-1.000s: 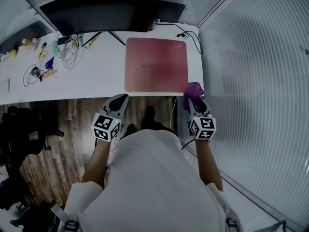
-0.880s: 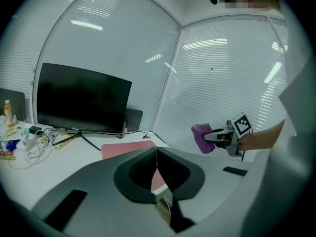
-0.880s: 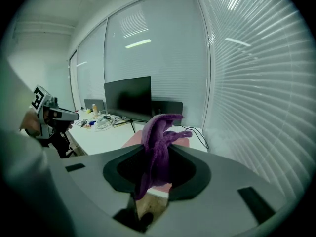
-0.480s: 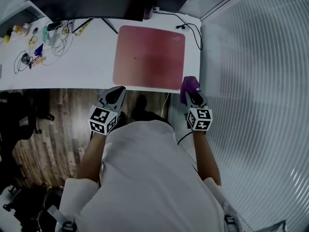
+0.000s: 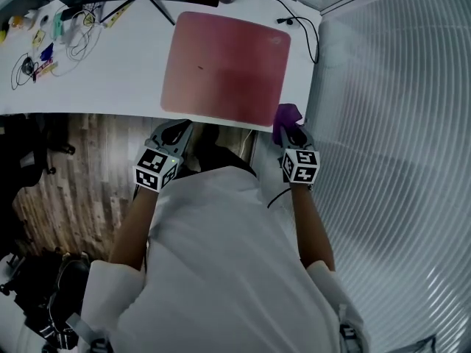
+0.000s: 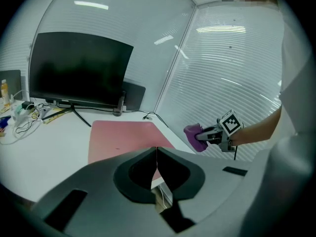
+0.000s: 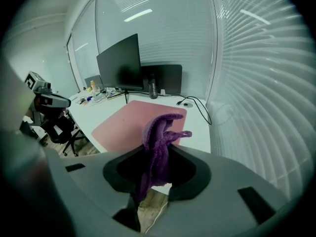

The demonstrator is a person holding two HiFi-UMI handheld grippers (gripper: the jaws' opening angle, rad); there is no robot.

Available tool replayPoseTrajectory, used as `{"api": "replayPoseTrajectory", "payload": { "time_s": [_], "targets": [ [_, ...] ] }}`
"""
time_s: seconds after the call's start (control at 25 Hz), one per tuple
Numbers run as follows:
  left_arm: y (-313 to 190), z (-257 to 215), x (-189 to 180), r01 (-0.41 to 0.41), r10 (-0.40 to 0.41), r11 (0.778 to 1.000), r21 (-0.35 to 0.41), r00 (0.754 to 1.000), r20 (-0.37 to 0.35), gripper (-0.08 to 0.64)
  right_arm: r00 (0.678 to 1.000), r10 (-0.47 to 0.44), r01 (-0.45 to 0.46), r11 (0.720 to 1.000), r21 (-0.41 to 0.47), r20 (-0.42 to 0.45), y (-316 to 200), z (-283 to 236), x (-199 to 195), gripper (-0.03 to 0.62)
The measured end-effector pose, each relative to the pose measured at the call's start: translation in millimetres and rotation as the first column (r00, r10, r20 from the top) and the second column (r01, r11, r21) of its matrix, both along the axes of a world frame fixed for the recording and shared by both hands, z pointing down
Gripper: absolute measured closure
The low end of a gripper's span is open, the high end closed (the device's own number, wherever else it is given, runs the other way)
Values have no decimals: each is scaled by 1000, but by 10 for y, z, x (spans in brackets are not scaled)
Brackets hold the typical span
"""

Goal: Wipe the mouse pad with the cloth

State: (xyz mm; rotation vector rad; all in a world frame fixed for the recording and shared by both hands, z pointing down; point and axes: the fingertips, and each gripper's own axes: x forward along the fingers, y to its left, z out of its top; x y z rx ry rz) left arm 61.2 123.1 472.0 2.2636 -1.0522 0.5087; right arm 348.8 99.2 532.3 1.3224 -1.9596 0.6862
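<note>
A pink mouse pad (image 5: 224, 68) lies flat on the white desk (image 5: 110, 79), near its right end. It also shows in the left gripper view as the mouse pad (image 6: 123, 137) and in the right gripper view as the mouse pad (image 7: 133, 120). My right gripper (image 5: 289, 133) is shut on a bunched purple cloth (image 5: 286, 116), held at the desk's front edge beside the pad's near right corner. The cloth (image 7: 158, 147) hangs between the jaws. My left gripper (image 5: 179, 132) is shut and holds nothing, just off the desk's front edge below the pad's near left corner.
A dark monitor (image 6: 79, 70) stands at the back of the desk, with a black cable (image 5: 294, 17) to the pad's right. Cables and small items (image 5: 51, 39) clutter the desk's left part. A ribbed glass wall (image 5: 397, 123) runs along the right. Wood floor (image 5: 66, 168) lies below.
Both grippers have come closer to the desk's front edge, and the purple cloth now sits nearer the pad's near right corner. The head camera has tilted, so the desk sits higher in view.
</note>
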Motion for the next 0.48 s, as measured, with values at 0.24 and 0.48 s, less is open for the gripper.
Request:
{"api": "replayPoseTrajectory", "payload": {
  "time_s": [0.24, 0.48],
  "targets": [
    [-34, 224, 121, 1, 0, 998, -61, 1000, 27, 542, 1000, -4, 1, 997, -83, -30, -84, 489, 201, 459],
    [-54, 324, 192, 8, -4, 995, -96, 999, 50, 541, 998, -6, -2, 990, -142, -55, -160, 908, 331, 459]
  ]
}}
